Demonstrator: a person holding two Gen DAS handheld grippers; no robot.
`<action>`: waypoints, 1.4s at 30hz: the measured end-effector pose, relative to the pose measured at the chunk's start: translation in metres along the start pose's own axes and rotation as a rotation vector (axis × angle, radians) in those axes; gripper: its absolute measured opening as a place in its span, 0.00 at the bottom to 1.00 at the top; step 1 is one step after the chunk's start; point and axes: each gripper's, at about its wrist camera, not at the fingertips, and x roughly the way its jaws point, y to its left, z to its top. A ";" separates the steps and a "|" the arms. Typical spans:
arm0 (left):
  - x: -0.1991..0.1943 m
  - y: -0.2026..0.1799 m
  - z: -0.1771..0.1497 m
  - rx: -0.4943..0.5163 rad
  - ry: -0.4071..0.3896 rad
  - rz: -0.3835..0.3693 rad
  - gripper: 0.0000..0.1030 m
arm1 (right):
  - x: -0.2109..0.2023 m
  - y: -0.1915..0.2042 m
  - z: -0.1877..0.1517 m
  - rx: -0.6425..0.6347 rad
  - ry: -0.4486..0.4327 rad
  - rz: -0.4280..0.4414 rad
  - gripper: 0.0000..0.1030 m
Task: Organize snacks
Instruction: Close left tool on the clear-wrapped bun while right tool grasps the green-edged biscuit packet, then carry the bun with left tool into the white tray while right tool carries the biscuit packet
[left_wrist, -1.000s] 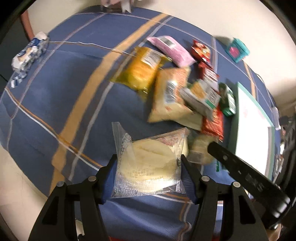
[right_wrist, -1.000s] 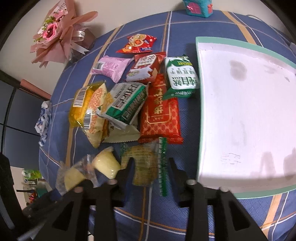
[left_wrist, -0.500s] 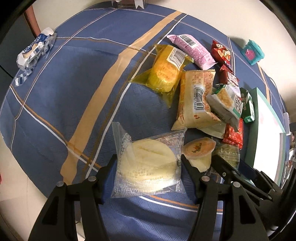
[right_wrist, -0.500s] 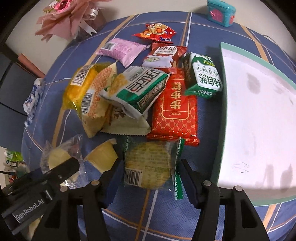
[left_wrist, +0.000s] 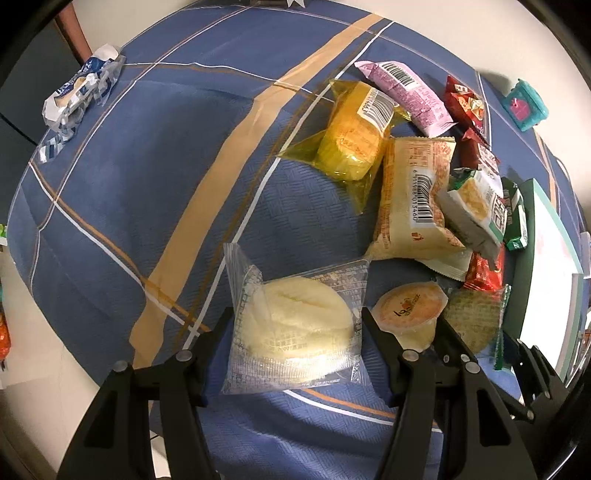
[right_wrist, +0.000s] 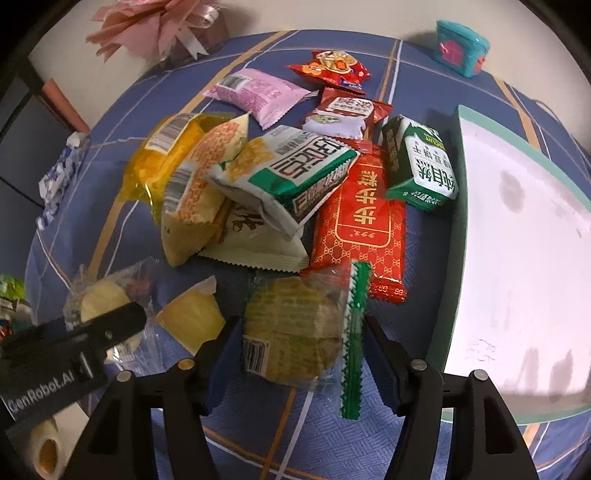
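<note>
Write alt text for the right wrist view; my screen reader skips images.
The right gripper straddles a clear-wrapped round cracker on a blue plaid cloth, jaws not clearly pressing it. Behind lies a heap of snack packets; a white tray sits right.

hidden: beige packet (right_wrist: 255, 240) under green-white packet (right_wrist: 291, 173) | cut off: white tray (right_wrist: 517, 258)

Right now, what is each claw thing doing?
Left gripper: closed on the clear-wrapped pale cake.
Right gripper: straddles the green-edged cracker pack; whether it is gripped cannot be told.
</note>
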 end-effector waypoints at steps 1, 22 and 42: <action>-0.001 -0.001 0.000 0.001 0.000 0.006 0.63 | 0.000 0.003 -0.001 -0.007 -0.002 -0.001 0.57; -0.070 -0.046 0.000 0.048 -0.116 0.027 0.63 | -0.062 -0.042 -0.009 0.088 -0.094 0.196 0.22; -0.066 -0.215 -0.002 0.373 -0.208 -0.061 0.63 | -0.119 -0.235 0.006 0.425 -0.231 0.001 0.22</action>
